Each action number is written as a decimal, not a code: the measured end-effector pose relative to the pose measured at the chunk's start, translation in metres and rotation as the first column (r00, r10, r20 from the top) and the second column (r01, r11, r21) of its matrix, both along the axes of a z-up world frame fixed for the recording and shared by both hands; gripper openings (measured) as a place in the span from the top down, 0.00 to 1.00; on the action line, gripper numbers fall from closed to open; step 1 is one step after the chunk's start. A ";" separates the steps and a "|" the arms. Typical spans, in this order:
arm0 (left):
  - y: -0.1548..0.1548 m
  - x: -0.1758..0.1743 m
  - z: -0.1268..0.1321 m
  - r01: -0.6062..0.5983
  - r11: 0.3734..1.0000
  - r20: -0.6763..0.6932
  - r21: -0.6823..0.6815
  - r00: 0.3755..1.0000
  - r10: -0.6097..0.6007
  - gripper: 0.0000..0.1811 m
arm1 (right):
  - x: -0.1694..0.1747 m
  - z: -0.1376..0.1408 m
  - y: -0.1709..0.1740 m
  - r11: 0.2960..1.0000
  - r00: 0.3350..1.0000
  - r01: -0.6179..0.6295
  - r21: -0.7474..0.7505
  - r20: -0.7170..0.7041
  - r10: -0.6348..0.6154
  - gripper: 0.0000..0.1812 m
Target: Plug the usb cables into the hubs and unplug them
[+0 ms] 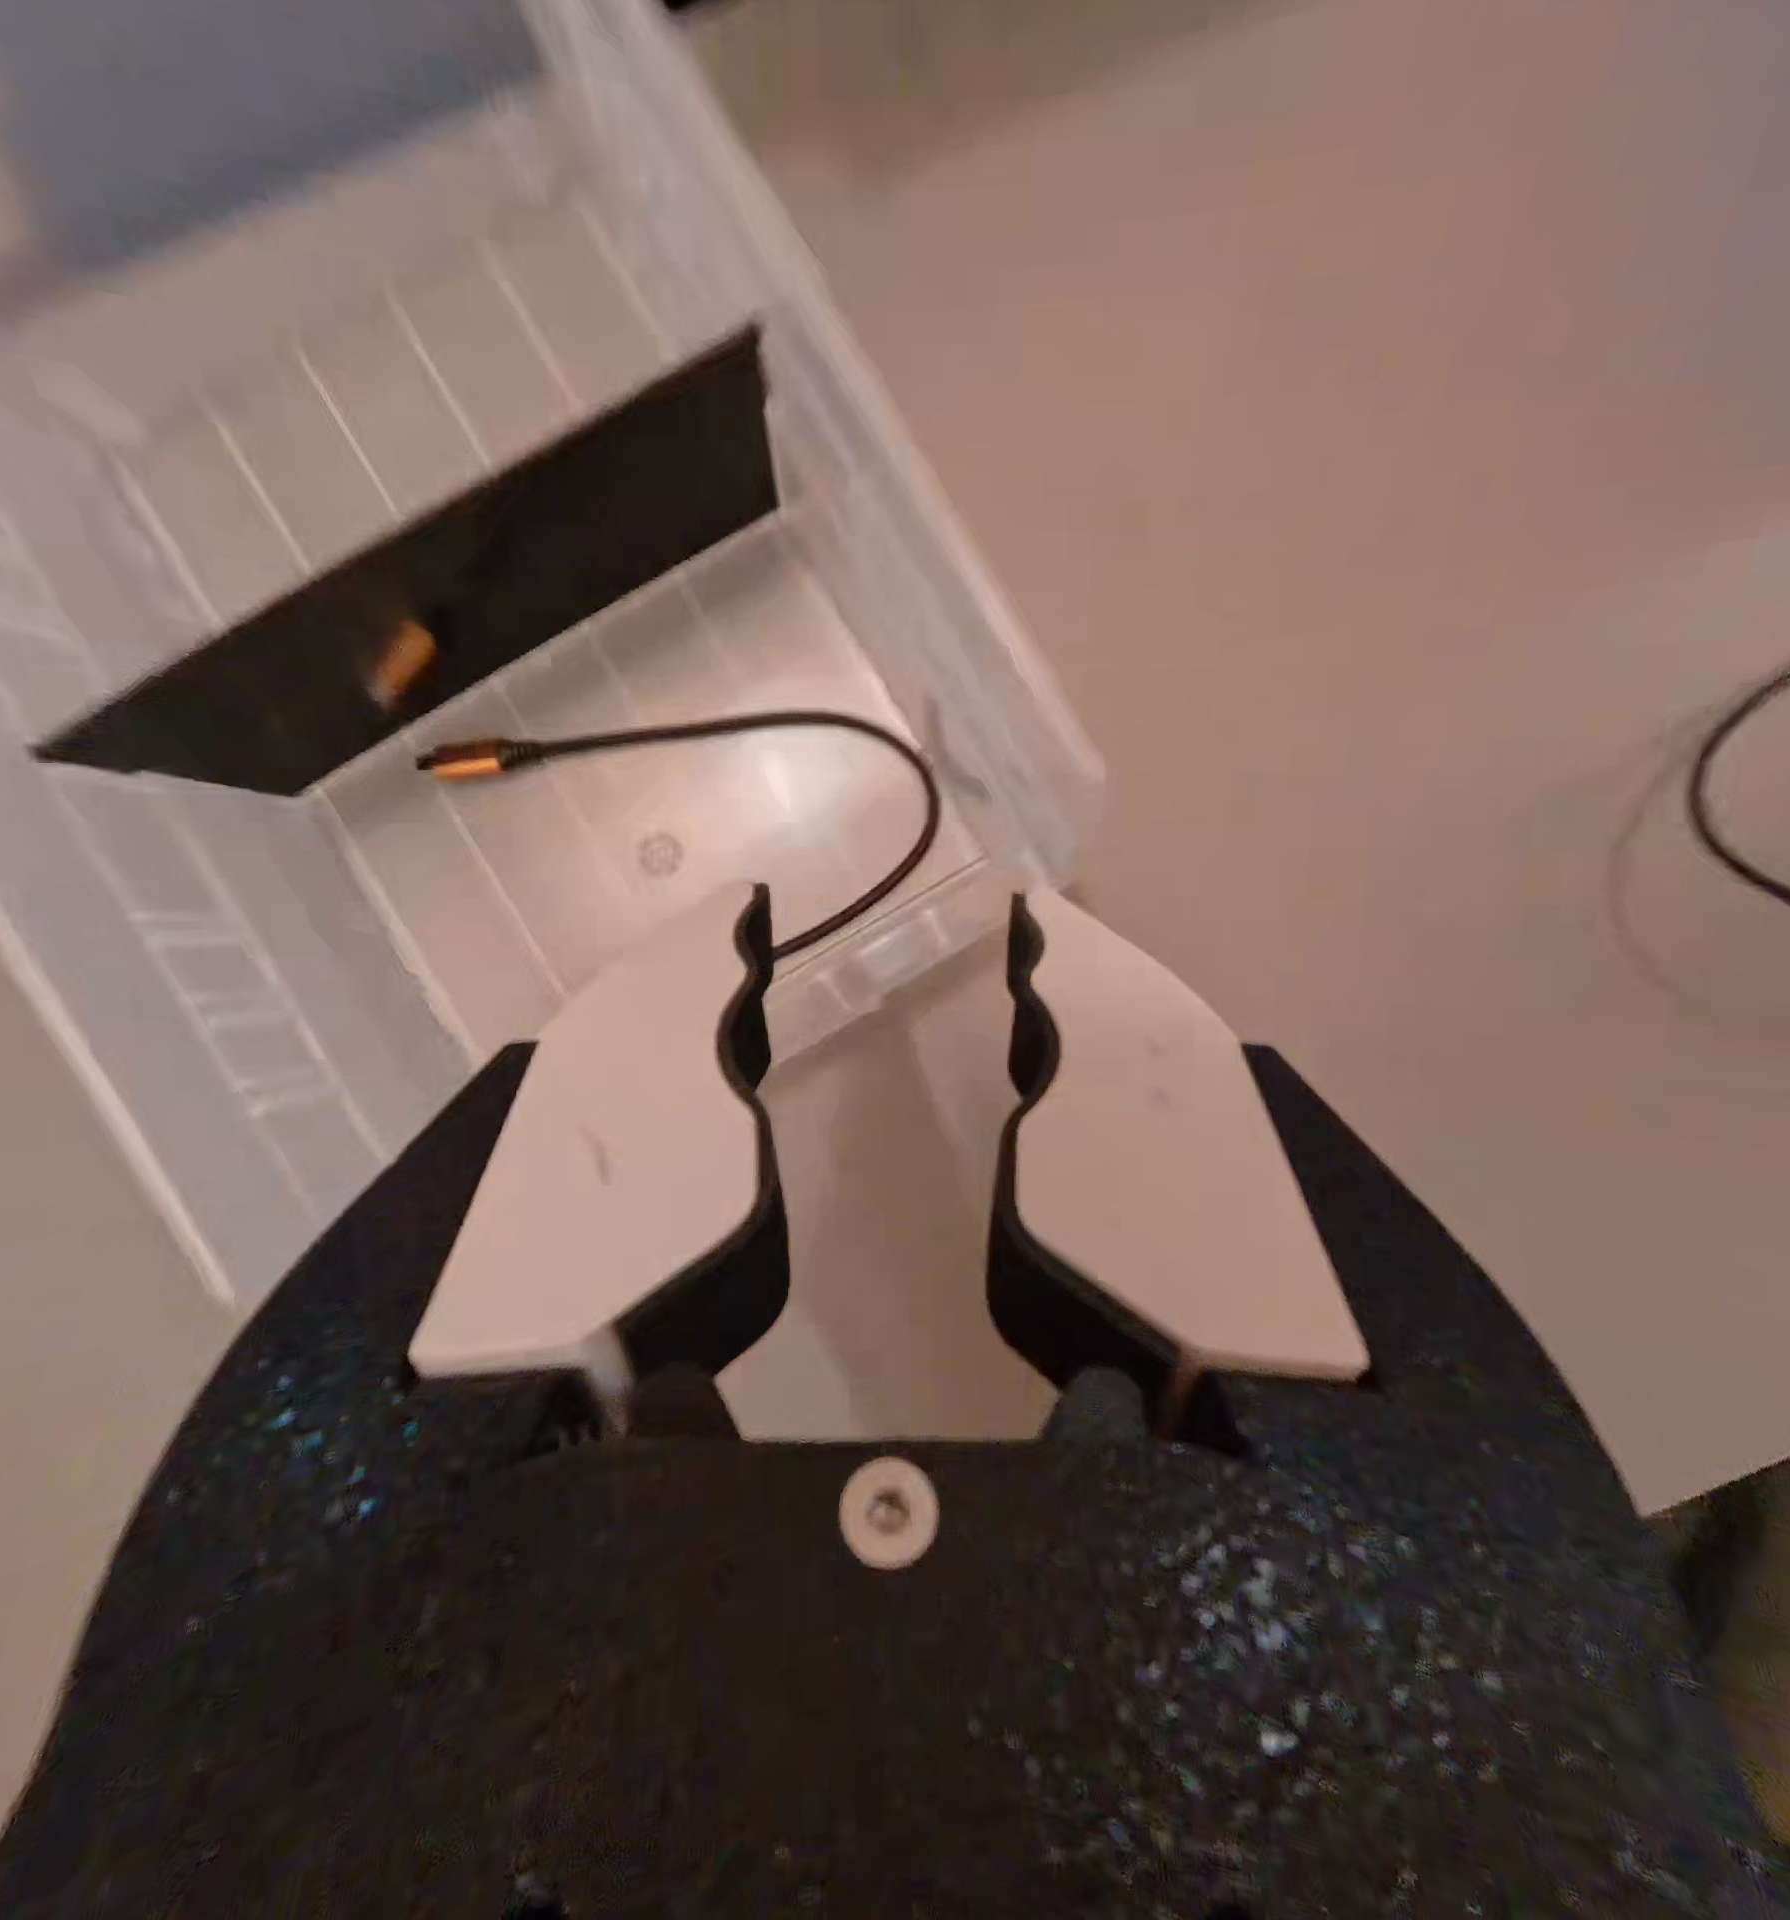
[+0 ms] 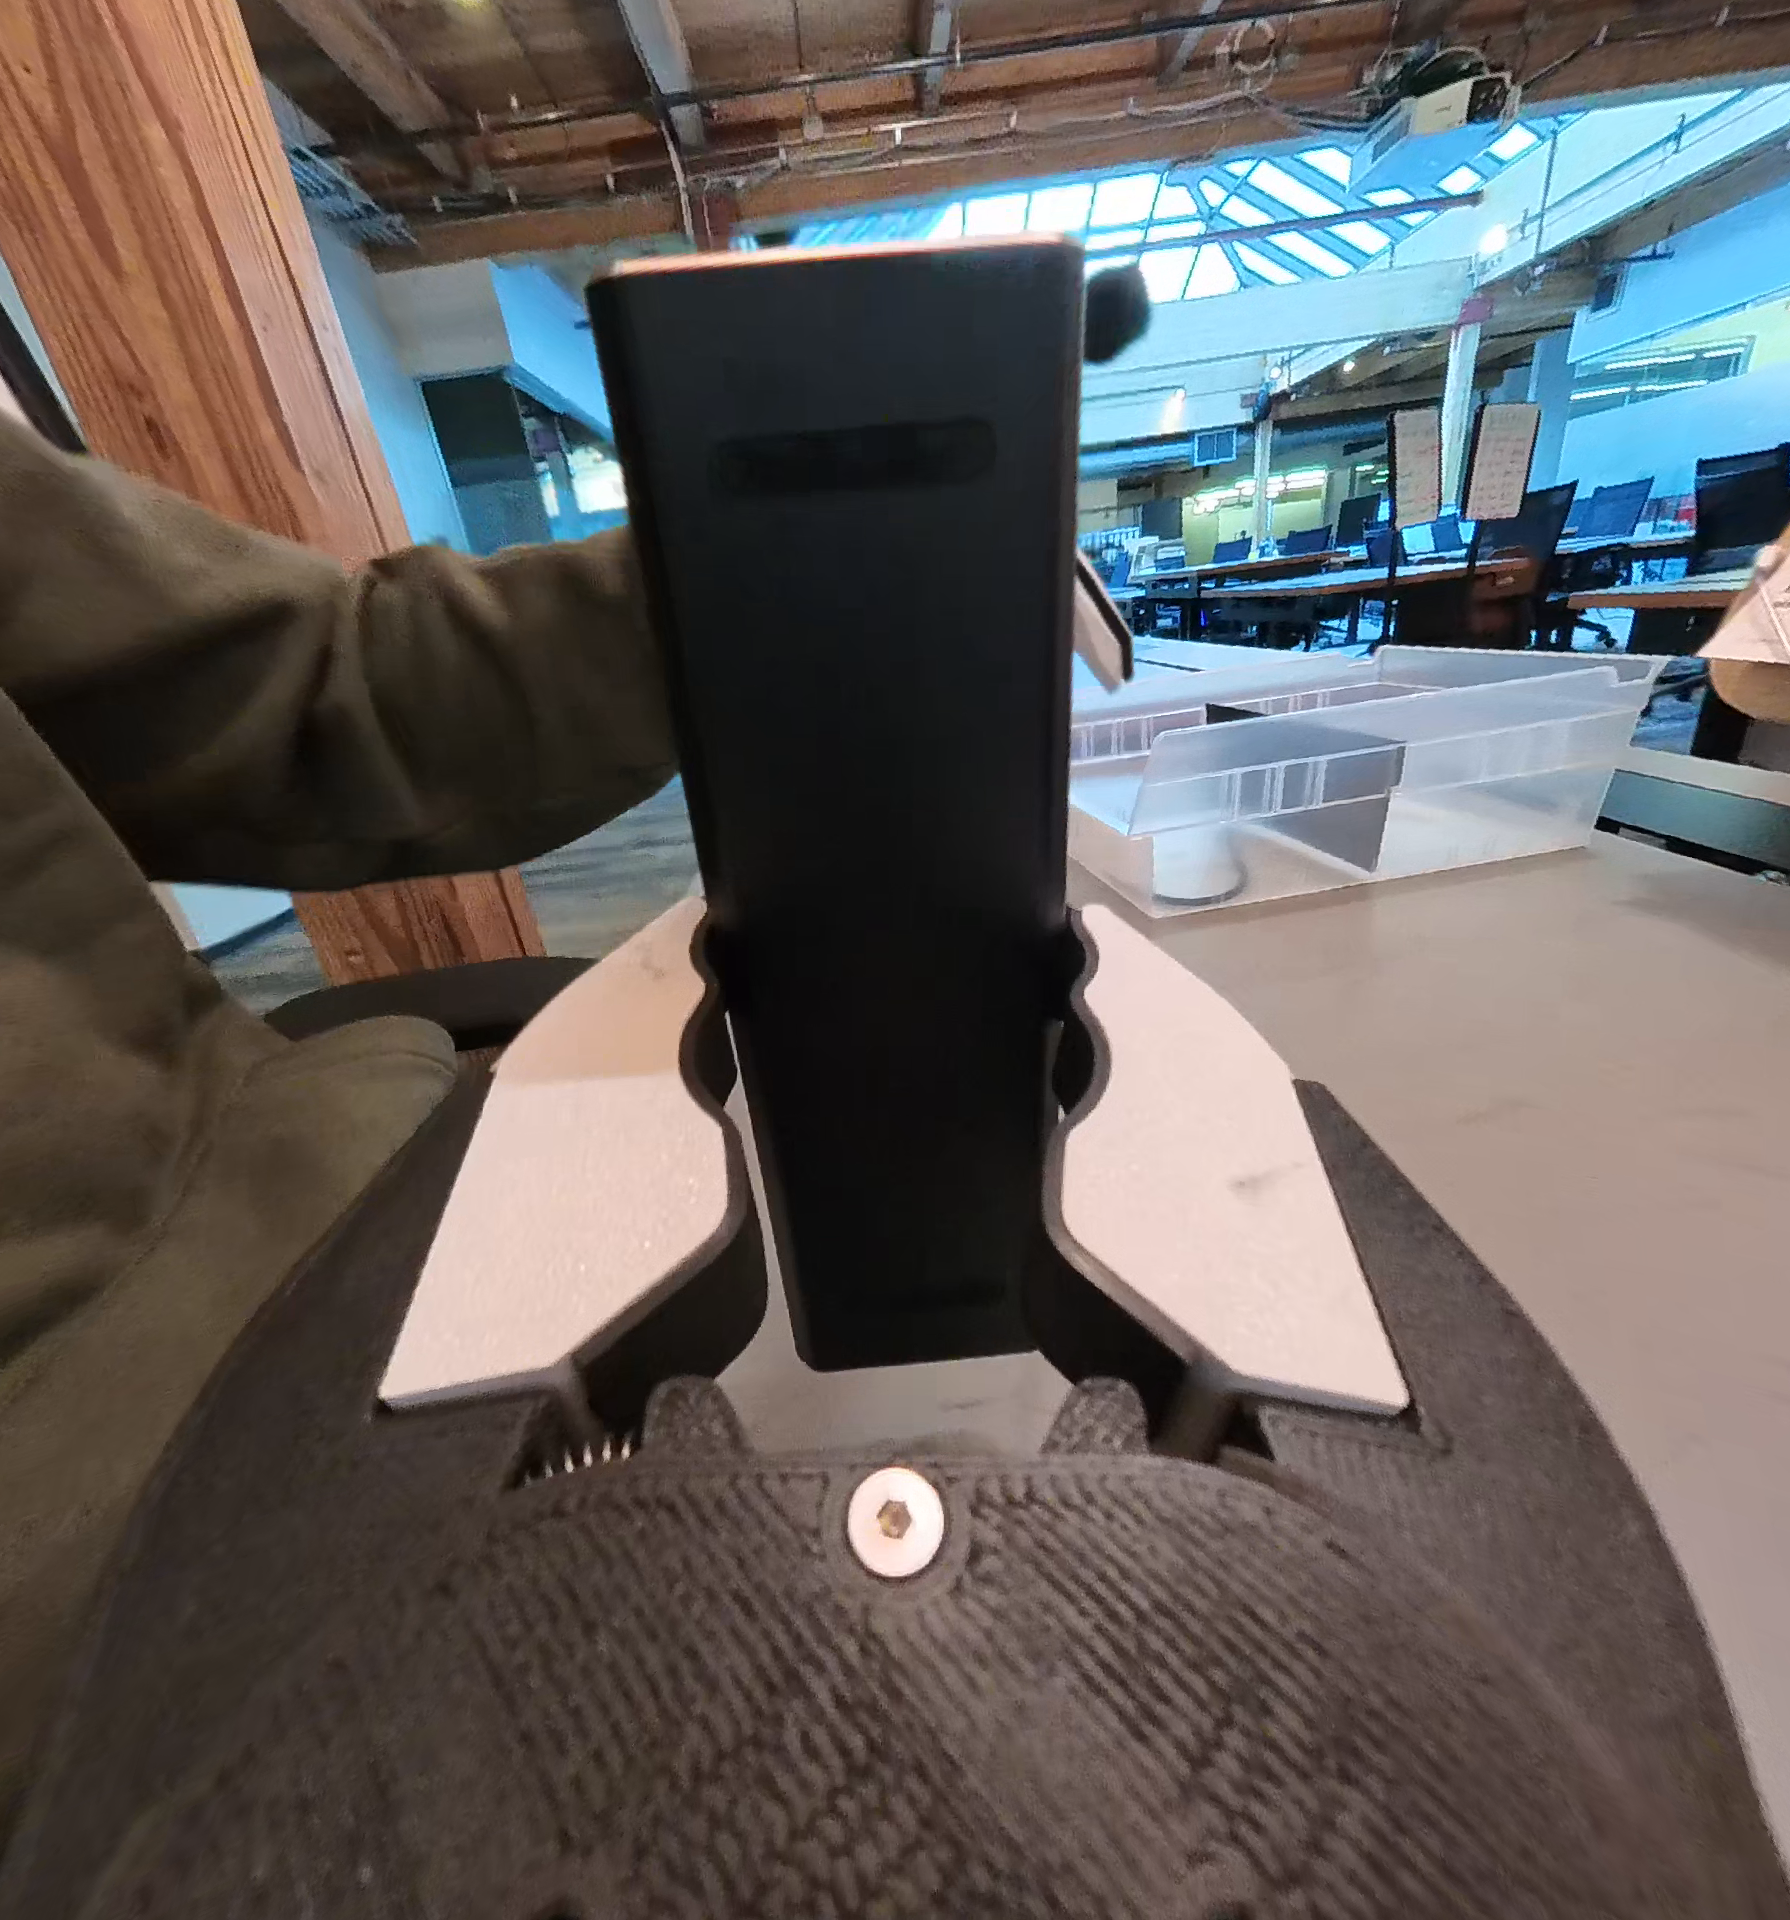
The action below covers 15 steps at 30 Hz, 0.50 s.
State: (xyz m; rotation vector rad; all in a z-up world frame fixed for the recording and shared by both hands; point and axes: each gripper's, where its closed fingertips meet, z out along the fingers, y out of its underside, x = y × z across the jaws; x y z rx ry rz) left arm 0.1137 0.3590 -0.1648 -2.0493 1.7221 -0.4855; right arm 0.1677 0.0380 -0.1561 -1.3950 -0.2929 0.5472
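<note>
Hub (image 2: pixel 849 790) clamped in right claw (image 2: pixel 886 956); cable (image 1: pixel 725 748) beyond empty left claw (image 1: pixel 886 909).

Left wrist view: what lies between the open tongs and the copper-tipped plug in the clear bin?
Only the plug's own black cable and the clear plastic bin's front rim.

Open-plan workspace, seen mostly from the right wrist view. Thick wooden post (image 2: pixel 174 416) rises at left, grain visible. Ceiling (image 2: pixel 870 94) of exposed timber beams with pipes and wiring runs; a projector-like box (image 2: pixel 1442 104) hangs at upper right. Skylights (image 2: pixel 1182 208) beyond it let in bluish daylight. Far side: rows of long desks (image 2: pixel 1338 582) with dark office chairs (image 2: pixel 1743 499), two standing whiteboards (image 2: pixel 1462 457) among them. Near ground is a pale grey tabletop (image 2: pixel 1493 1091), smooth, lightly scuffed. Left wrist view shows the same tabletop (image 1: pixel 1338 468) under warmer, dimmer light, picture blurred.
</note>
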 end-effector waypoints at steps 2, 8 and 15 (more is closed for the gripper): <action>0.014 0.006 -0.025 0.034 0.999 -0.072 -0.031 0.997 -0.036 0.76 | -0.003 -0.001 0.000 1.000 1.000 -0.007 -0.006 0.018 0.007 0.67; 0.038 0.041 -0.072 0.505 0.840 -0.308 0.199 0.846 -0.436 0.75 | -0.003 -0.002 0.001 1.000 1.000 -0.011 -0.010 0.018 0.011 0.67; 0.050 0.050 -0.113 0.669 0.736 -0.377 0.105 0.712 -0.593 0.76 | -0.004 -0.001 0.000 1.000 1.000 -0.024 -0.008 0.011 0.024 0.67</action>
